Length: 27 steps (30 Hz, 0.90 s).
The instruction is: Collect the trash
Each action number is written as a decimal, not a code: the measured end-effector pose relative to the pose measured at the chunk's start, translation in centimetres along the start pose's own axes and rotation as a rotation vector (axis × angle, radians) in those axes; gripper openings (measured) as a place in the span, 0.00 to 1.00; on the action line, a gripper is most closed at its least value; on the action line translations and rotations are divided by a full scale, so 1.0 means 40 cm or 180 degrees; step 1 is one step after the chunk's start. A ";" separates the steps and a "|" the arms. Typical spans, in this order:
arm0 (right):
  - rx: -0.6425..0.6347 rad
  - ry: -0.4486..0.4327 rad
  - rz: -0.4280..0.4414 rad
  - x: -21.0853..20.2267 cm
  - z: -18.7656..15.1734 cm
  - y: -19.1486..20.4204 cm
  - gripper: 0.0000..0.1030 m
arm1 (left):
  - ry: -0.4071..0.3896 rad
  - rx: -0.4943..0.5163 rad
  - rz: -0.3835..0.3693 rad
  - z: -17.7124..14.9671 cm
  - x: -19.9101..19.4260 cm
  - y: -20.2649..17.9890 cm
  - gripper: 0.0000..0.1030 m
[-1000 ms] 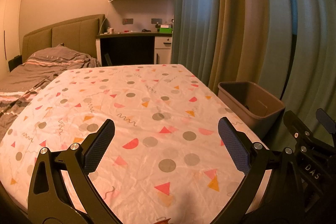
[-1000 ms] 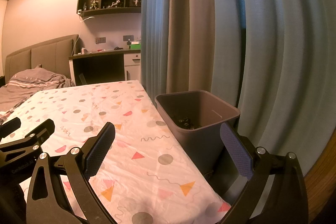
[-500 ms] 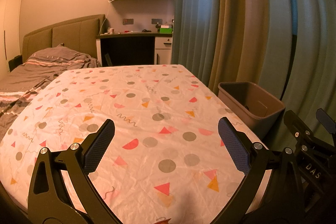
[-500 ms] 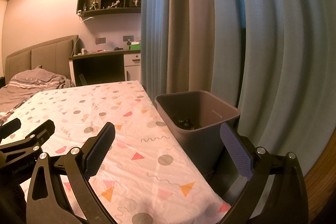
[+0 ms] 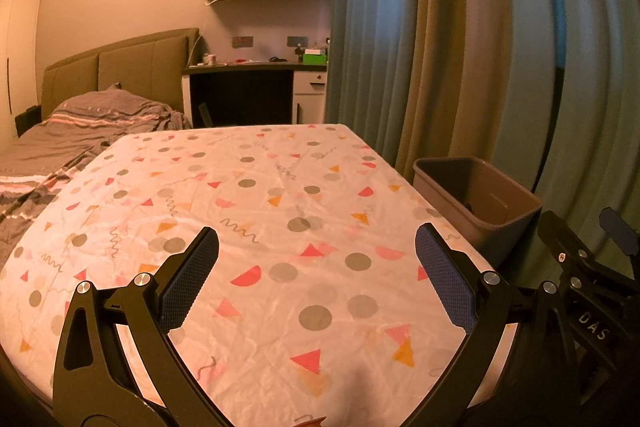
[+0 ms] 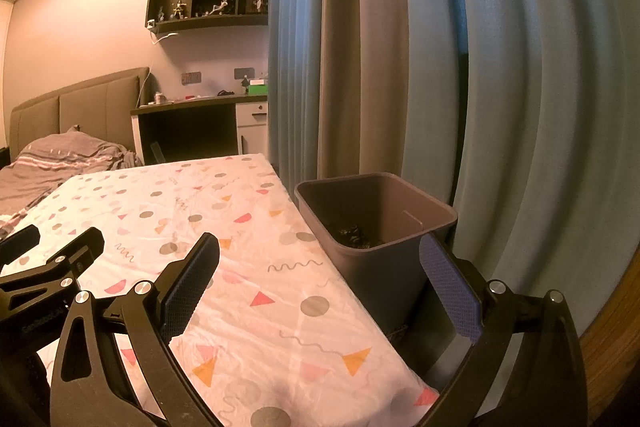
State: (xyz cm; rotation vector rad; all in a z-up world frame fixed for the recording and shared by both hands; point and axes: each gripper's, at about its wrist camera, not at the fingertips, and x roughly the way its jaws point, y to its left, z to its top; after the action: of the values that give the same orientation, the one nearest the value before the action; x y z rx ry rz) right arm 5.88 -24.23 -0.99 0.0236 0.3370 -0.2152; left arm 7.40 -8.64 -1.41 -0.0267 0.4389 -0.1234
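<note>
Bedroom setting: white tablecloth with coloured triangles and grey dots (image 5: 280,211) covers the work surface, bare of loose items. Grey square plastic waste bin (image 6: 376,223) stands just beside its right edge, against the curtains (image 6: 500,67), dark crumpled trash (image 6: 352,233) inside. Left gripper (image 5: 316,275) and right gripper (image 6: 320,279) both hover with jaws spread wide, holding nothing.

white letters "das" on the right hand-held gripper (image 5: 592,255)
</note>
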 end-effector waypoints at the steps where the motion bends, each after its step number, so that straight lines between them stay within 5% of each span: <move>1: -0.0003 -0.0002 0.0002 0.001 -0.001 -0.002 0.93 | 0.0000 0.0001 -0.0002 0.000 0.000 0.000 0.94; 12: 0.0000 -0.0006 0.0000 0.003 -0.002 -0.006 0.93 | 0.0014 0.0006 -0.0026 0.001 0.001 -0.001 0.94; 19: 0.0005 0.0001 0.0003 0.004 -0.002 -0.007 0.93 | 0.0051 0.0042 -0.0073 0.017 0.000 -0.015 0.78; 27: 0.0007 0.0004 0.0000 0.004 0.001 -0.004 0.93 | 0.0039 0.0060 -0.0091 0.013 -0.001 -0.018 0.78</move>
State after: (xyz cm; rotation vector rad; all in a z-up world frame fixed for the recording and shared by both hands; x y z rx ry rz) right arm 5.99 -24.40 -1.00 0.0260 0.3379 -0.2154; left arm 7.51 -9.36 -0.88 -0.0138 0.4495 -0.1559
